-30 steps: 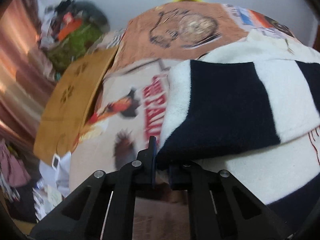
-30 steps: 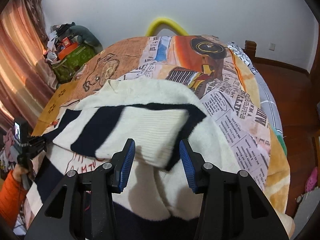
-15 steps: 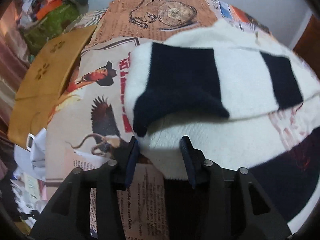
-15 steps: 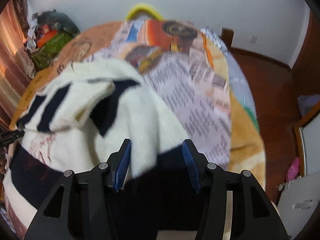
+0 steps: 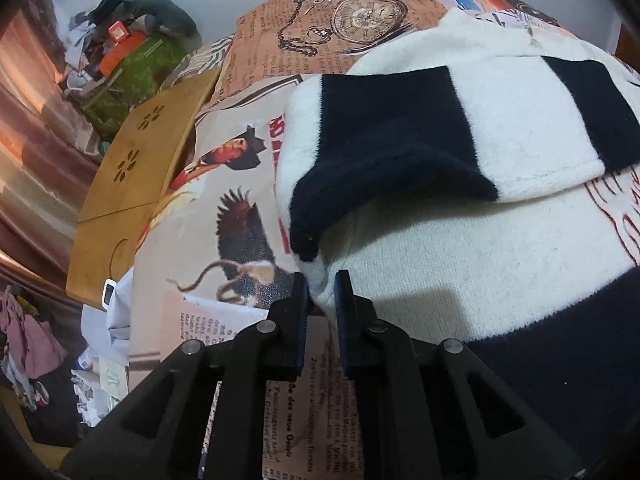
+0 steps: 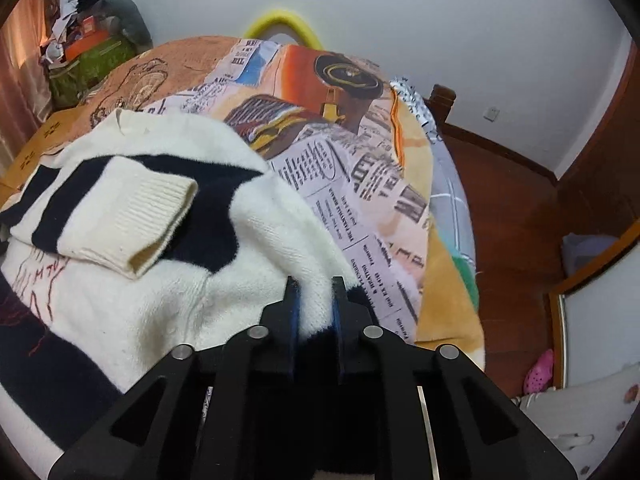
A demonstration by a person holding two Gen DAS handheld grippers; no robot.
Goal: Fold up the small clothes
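Left gripper (image 5: 321,288) | just closed on sweater (image 5: 460,240) edge | right gripper (image 6: 314,292) likewise

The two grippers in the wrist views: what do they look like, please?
Both the left gripper and the right gripper are matte black, with angular linkage arms joined by round silver pins. Their fingers carry blue ribbed pads. No cables, markings or sleeves show.

right gripper (image 6: 313,285) jaws, just closing, pinch the sweater (image 6: 168,288) edge
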